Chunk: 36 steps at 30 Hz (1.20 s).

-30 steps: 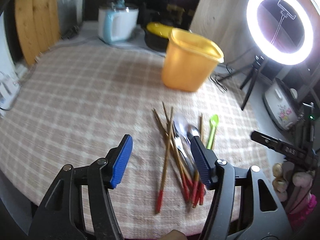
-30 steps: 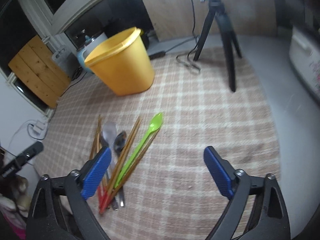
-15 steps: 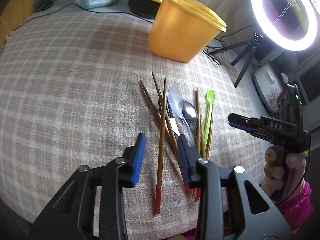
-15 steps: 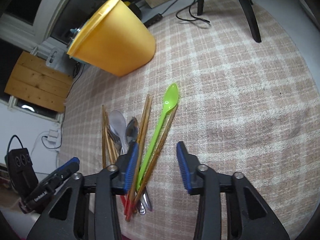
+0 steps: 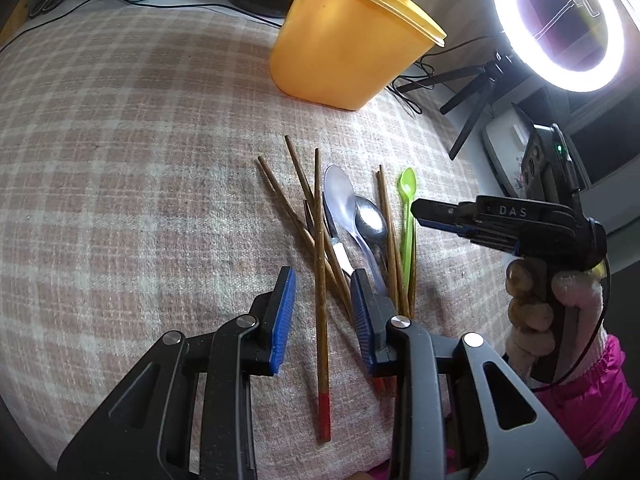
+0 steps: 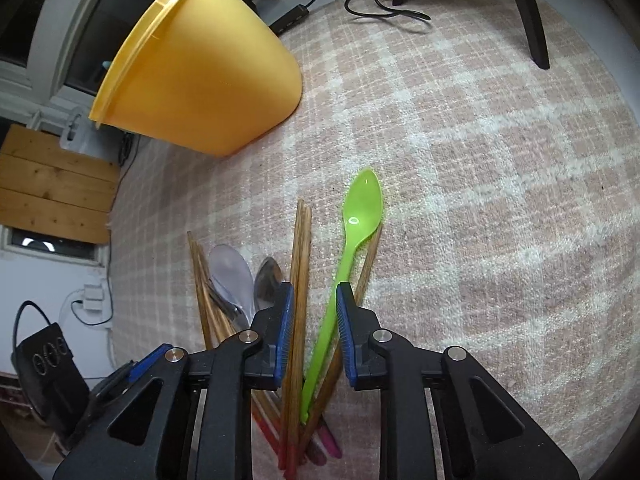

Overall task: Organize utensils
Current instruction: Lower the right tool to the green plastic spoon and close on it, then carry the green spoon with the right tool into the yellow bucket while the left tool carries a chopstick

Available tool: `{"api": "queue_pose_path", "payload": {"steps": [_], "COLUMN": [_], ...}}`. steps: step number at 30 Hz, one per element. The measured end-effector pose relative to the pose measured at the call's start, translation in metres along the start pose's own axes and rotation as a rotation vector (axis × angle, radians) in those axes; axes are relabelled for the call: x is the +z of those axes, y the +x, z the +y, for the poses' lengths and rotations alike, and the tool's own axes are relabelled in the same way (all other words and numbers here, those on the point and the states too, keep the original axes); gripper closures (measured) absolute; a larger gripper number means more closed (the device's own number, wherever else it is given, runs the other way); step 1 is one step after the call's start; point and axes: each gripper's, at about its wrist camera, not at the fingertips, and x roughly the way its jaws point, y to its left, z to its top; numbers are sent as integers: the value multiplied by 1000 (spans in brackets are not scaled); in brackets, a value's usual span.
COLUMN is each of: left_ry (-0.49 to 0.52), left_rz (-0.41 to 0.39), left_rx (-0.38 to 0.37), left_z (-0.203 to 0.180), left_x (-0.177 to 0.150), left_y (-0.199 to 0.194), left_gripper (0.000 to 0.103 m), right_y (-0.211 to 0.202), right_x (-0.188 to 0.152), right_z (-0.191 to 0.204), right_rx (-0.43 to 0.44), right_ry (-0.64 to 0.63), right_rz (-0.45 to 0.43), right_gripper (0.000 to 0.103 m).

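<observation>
The utensils lie in a loose heap on the checked cloth of the tabletop, in front of the orange tub: wooden chopsticks, a clear plastic spoon, a metal spoon and a green spoon.

The left wrist view shows the left hand-held gripper with its blue pads partly spread, one to each side of a single red-tipped chopstick, neither pad clearly touching it. This view alone takes in the right hand-held gripper from the side, over the green spoon's bowl end, and the lit ring light on its tripod at the far right.

The right wrist view shows its pads set narrowly apart around the green spoon's handle and a pair of chopsticks; whether they are pressing cannot be told. The red chopstick ends bunch beneath this gripper, partly hidden by its body. Only here do the black cable on the cloth and the wooden panel at the left appear.
</observation>
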Motion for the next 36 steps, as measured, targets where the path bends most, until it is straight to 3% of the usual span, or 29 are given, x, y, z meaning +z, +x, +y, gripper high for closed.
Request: {"api": "queue_pose_path", "payload": {"steps": [14,21,26,36], "left_ry": [-49,-65,-70,-93], "left_rz": [25,39,41,5], "left_rx": [4,31,42,70], "left_z": [-1,2,4,11], "left_x": [3,7,9,9], "left_y": [23,35,38,29], "left_gripper": [75,75,96,99], "right_y": [24,27,27,29], "right_x": [19,19,19,16], "right_z": [6,9,11,16], "right_rx": [-61,-59,-58,-42], "right_ry": [-53,-85,-109,-147], "right_rz": [73,81,81,74], "right_gripper": [85,94,94,99]}}
